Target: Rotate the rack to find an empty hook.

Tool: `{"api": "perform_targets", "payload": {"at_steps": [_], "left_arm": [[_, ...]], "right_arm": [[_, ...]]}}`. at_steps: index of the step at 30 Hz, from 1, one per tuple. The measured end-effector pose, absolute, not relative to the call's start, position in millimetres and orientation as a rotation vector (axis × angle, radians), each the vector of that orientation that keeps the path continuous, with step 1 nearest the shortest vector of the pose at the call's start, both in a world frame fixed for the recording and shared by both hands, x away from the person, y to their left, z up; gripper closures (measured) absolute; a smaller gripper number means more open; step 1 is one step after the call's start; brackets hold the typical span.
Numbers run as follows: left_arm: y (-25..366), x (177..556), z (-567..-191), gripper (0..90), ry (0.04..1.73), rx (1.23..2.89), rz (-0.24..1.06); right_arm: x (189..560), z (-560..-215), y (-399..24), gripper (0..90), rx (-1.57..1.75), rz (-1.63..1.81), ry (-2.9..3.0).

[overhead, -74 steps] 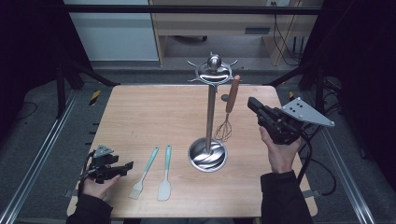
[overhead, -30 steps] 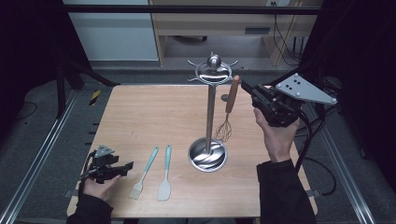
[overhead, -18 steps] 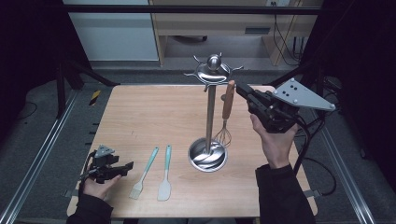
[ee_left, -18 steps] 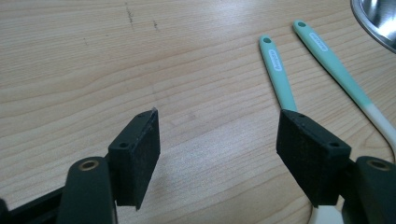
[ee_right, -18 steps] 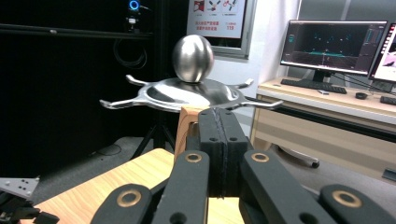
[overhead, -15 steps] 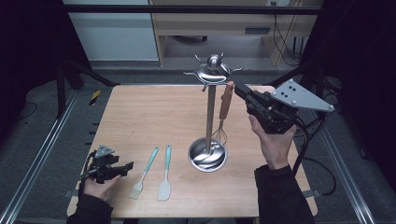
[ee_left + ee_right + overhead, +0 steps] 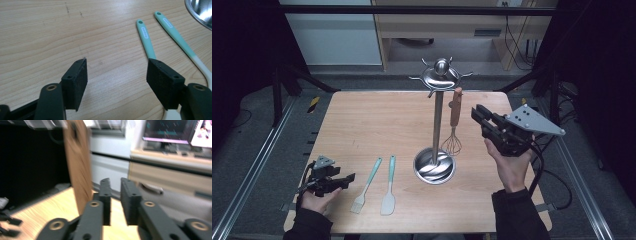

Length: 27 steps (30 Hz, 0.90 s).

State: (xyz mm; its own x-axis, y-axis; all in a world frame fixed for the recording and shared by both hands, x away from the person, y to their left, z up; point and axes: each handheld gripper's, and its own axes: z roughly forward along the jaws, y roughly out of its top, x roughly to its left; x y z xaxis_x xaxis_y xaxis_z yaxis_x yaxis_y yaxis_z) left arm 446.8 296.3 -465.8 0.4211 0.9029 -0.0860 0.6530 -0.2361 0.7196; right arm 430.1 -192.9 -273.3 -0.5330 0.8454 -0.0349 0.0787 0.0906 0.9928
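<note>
The whisk (image 7: 454, 120) is hung on the stand (image 7: 437, 117), at its 3 o'clock. The right gripper (image 7: 477, 114) is held just beside the handle; its jaws, just opened slightly, hold nothing. The left gripper (image 7: 346, 178) is rested spread, empty, at 9 o'clock from the brush (image 7: 366, 185).

Black two-jaw right claw (image 7: 478, 114) with grey three-cornered plate, trailing black cable, black left claw (image 7: 346, 178), dark sleeves

The wooden table (image 7: 362, 120) carries a steel stand (image 7: 435, 167), a brush (image 7: 365, 186) and a spatula (image 7: 389, 186).
</note>
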Motion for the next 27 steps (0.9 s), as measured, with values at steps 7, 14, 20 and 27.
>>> {"api": "perform_targets", "payload": {"at_steps": [7, 14, 20, 27], "left_arm": [[293.5, 446.0, -464.4, 37.6, 1.315, 1.987, 0.458], [289.0, 441.6, -461.4, 46.4, 1.283, 2.011, 0.505], [284.5, 439.5, -459.4, 50.7, 1.291, 2.013, 0.52], [269.0, 436.6, -458.3, 52.0, 1.233, 2.049, 0.51]], "right_arm": [[437.4, -331.1, -219.1, 60.2, 1.068, 1.373, 1.77], [442.5, -373.8, -234.3, 50.1, 1.181, 1.248, 1.818], [441.7, -403.1, -244.8, 45.7, 1.223, 1.165, 1.869], [433.5, -428.8, -259.2, 43.5, 1.277, 1.124, 1.89]]}}
